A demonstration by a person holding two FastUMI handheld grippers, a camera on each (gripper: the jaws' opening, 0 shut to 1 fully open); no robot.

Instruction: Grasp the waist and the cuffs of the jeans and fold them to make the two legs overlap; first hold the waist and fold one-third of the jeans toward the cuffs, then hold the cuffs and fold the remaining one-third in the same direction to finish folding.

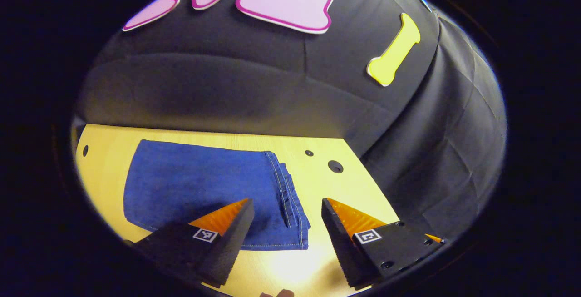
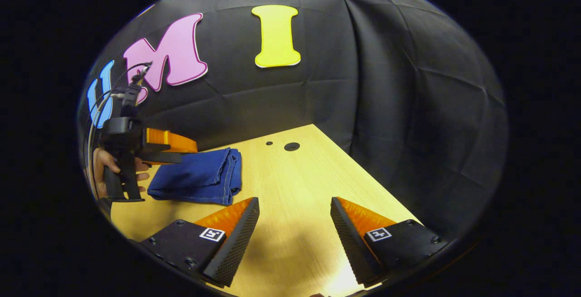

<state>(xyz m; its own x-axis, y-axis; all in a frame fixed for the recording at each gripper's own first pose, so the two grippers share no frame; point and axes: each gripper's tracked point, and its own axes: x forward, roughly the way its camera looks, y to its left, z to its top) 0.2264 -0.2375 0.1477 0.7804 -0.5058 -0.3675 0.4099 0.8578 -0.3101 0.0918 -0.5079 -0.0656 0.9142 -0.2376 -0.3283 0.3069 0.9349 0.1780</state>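
Left gripper, jaws released, hovers over the near hemmed edge of the folded jeans, which lie flat on the worktop. Right gripper, jaws likewise released, stands well apart from the jeans. Denim appears soft yet weighty; stacked hems likely offer the firmest hold.

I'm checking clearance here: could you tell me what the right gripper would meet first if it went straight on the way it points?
The right gripper probably meets bare wooden table first; folded jeans lie off to its left.
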